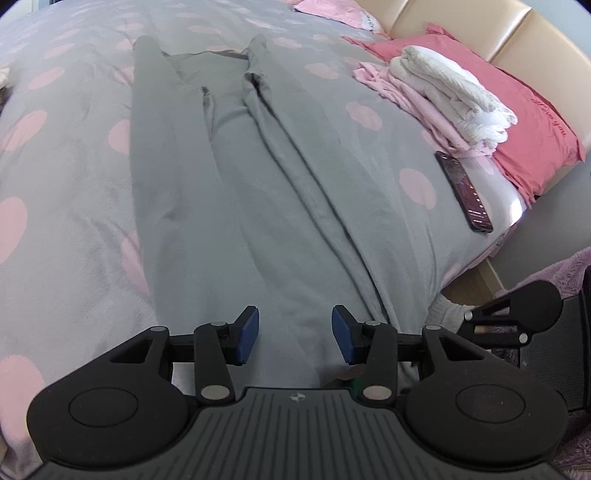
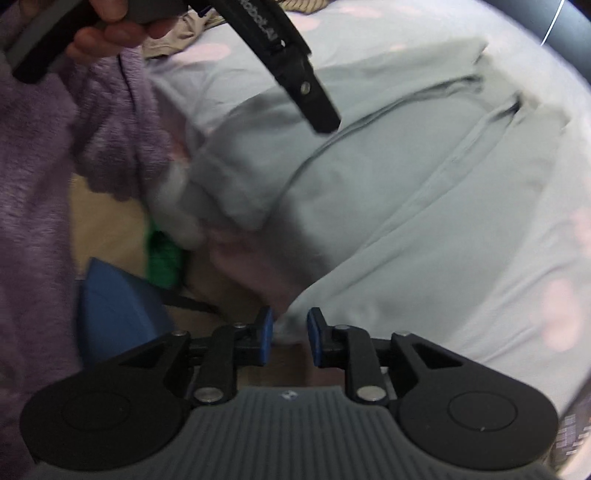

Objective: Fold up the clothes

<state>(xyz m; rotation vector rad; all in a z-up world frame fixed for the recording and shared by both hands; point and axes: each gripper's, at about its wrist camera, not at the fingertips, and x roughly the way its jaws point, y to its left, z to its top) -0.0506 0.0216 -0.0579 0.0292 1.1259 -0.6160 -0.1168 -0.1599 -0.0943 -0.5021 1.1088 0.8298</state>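
A grey long-sleeved garment lies lengthwise on the bed, sleeves folded in over the body and collar at the far end. My left gripper hovers open over the near hem, its blue pads apart with nothing between them. In the blurred right wrist view the same garment drapes to the bed's edge. My right gripper is open at the garment's lower corner, with the cloth just ahead of the pads. The left gripper's frame crosses the top of that view, held by a hand.
A stack of folded white and pink clothes rests against a red pillow by the headboard. A phone lies near the bed's right edge. A purple fleece sleeve, a blue object and something green are beside the bed.
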